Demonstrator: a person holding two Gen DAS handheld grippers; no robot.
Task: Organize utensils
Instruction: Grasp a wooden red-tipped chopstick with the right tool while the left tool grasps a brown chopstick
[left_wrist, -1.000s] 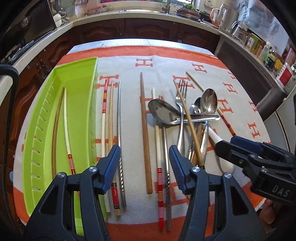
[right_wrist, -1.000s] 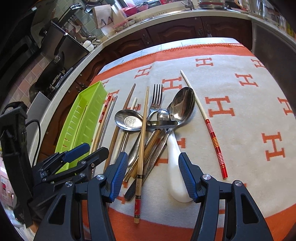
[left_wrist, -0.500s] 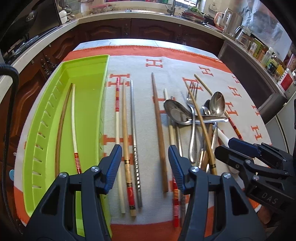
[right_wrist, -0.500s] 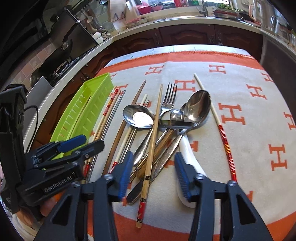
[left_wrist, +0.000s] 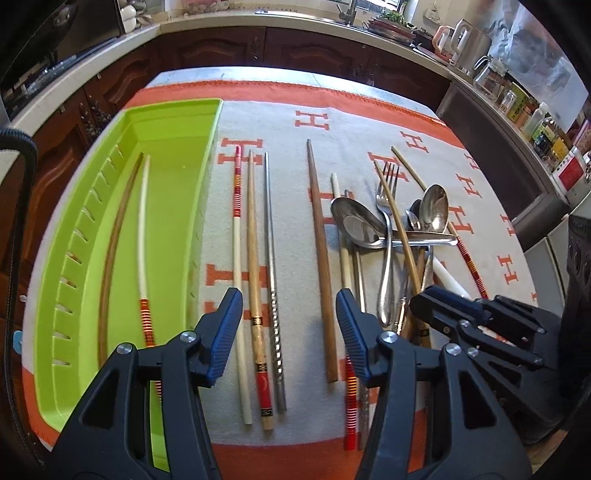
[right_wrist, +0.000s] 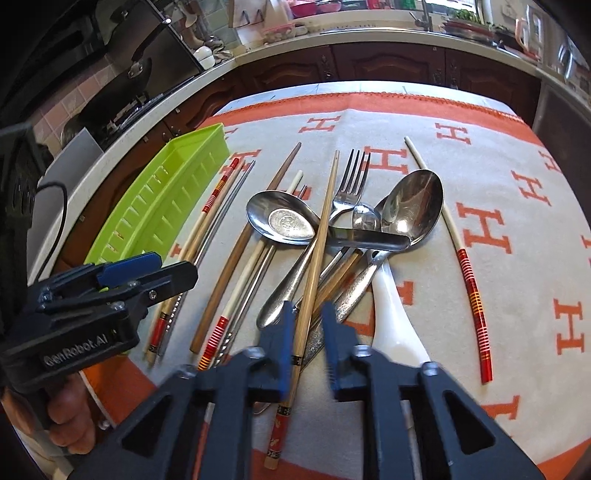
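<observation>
A green tray (left_wrist: 218, 107) at the left holds a brown chopstick (left_wrist: 118, 236) and a white one with red bands (left_wrist: 142, 229). My left gripper (left_wrist: 290, 332) hangs open over three loose chopsticks (left_wrist: 253, 258) and a dark wooden one (left_wrist: 319, 240) on the cloth. A pile of spoons (right_wrist: 284, 218), a fork (right_wrist: 351, 177) and chopsticks lies at the right. My right gripper (right_wrist: 308, 332) is closing around the long bamboo chopstick (right_wrist: 321, 236) on top of that pile. The stick lies against the left pad, and a narrow gap shows at the right pad.
A white ceramic spoon (right_wrist: 395, 325) lies under the pile beside my right gripper. A red-banded chopstick (right_wrist: 465, 277) lies alone further right on the orange and grey cloth (right_wrist: 517, 184). Dark cabinets and a cluttered kitchen counter (left_wrist: 480, 44) ring the table.
My right gripper's jaws have narrowed from wide apart to a slim gap around the bamboo chopstick, and it has sunk closer to the pile. The left gripper stays open.
</observation>
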